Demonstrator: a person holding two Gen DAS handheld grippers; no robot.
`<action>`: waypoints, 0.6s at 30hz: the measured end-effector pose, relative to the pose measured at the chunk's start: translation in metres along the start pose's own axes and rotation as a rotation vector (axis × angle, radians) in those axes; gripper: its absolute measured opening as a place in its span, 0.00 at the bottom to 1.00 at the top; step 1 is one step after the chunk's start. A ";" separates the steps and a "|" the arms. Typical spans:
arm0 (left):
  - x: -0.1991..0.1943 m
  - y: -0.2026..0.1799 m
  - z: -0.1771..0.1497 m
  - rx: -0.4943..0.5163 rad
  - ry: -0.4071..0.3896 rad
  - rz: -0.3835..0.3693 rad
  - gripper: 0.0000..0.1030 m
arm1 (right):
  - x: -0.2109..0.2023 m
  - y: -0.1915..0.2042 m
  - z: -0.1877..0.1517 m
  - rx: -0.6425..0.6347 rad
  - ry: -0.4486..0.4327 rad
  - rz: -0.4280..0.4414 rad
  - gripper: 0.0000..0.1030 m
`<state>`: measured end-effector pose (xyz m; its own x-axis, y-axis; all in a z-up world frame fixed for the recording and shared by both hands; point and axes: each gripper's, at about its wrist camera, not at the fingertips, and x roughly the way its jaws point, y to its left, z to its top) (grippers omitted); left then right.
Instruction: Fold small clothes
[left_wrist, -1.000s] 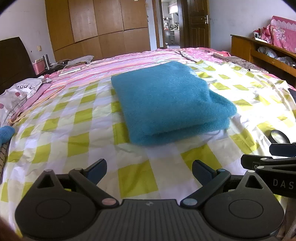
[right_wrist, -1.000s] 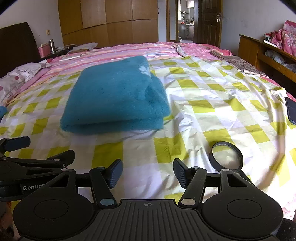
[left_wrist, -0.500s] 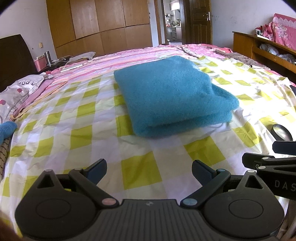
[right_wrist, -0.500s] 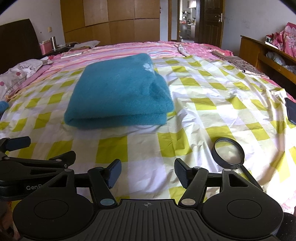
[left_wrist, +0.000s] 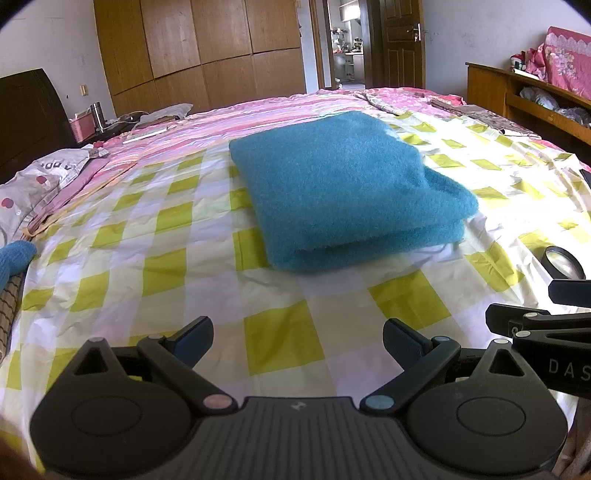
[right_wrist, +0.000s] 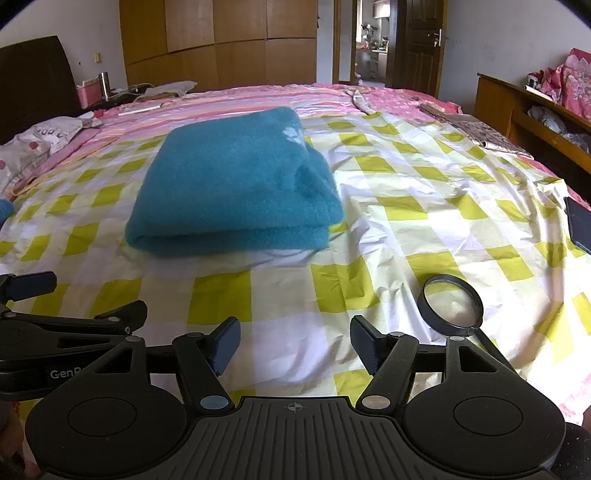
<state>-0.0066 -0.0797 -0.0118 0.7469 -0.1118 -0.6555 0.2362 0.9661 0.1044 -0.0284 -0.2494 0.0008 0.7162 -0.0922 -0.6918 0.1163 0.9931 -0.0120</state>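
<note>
blue garment (left_wrist: 343, 184) folded | both grippers' fingers wide, empty | phone (right_wrist: 579, 225) (right view only)

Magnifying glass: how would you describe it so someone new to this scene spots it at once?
Start from the bed's yellow-and-white checked sheet. In front and to the right of the folded teal garment, near the right gripper, lies the magnifying glass. It is the only black-rimmed round lens there, flat on the sheet.
</note>
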 end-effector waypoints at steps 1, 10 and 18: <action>0.000 0.000 0.000 0.000 -0.002 0.001 1.00 | 0.000 0.000 0.000 0.001 0.000 -0.001 0.65; 0.000 -0.001 -0.001 0.001 -0.001 0.003 1.00 | 0.001 -0.001 -0.001 0.004 0.001 -0.004 0.66; -0.001 -0.001 -0.001 0.002 -0.005 0.005 1.00 | 0.001 -0.001 -0.001 0.003 0.001 -0.004 0.66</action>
<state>-0.0084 -0.0801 -0.0125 0.7514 -0.1080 -0.6510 0.2338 0.9661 0.1095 -0.0284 -0.2505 0.0000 0.7151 -0.0962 -0.6924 0.1215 0.9925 -0.0124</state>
